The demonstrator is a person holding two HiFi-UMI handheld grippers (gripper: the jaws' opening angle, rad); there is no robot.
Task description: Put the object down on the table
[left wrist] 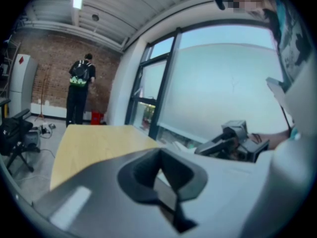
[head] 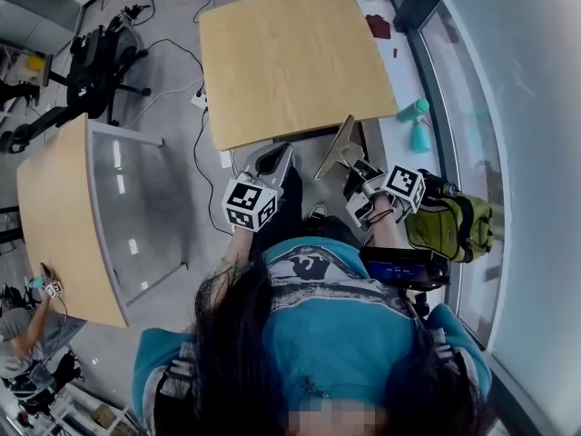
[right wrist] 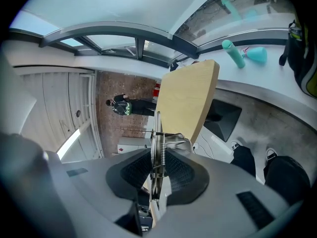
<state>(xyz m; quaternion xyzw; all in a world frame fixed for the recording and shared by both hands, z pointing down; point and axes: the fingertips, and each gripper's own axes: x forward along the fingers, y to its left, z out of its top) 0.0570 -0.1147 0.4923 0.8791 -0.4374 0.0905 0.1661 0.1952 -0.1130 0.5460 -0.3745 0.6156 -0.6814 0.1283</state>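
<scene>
When I look down through the head view, the right gripper point(head: 361, 169) is closed on a thin metal clip point(head: 339, 146). The clip stands up from the jaws, just off the near edge of the wooden table point(head: 281, 57), closer to its near right corner. I cannot tell if it touches that edge; it is not lying on the top. The left gripper point(head: 272, 162) is beside the middle of the same near edge, and its marker cube point(head: 250, 203) faces up. A green backpack point(head: 451, 226) lies at the right, by the window.

Through the left gripper view, the left gripper point(left wrist: 160, 170) has its two jaws pressed together with nothing between them. Behind them I see the table point(left wrist: 94, 145), and past its far edge a person point(left wrist: 79, 90) stands at the brick wall.

Through the right gripper view, the right gripper point(right wrist: 158, 177) clamps the metal clip point(right wrist: 157, 148) between its ribbed pads point(right wrist: 185, 175); a small coil spring runs along the clip. The table point(right wrist: 190, 98) is behind it, apart from the clip, and a teal bottle point(right wrist: 233, 53) lies on the window ledge.
</scene>
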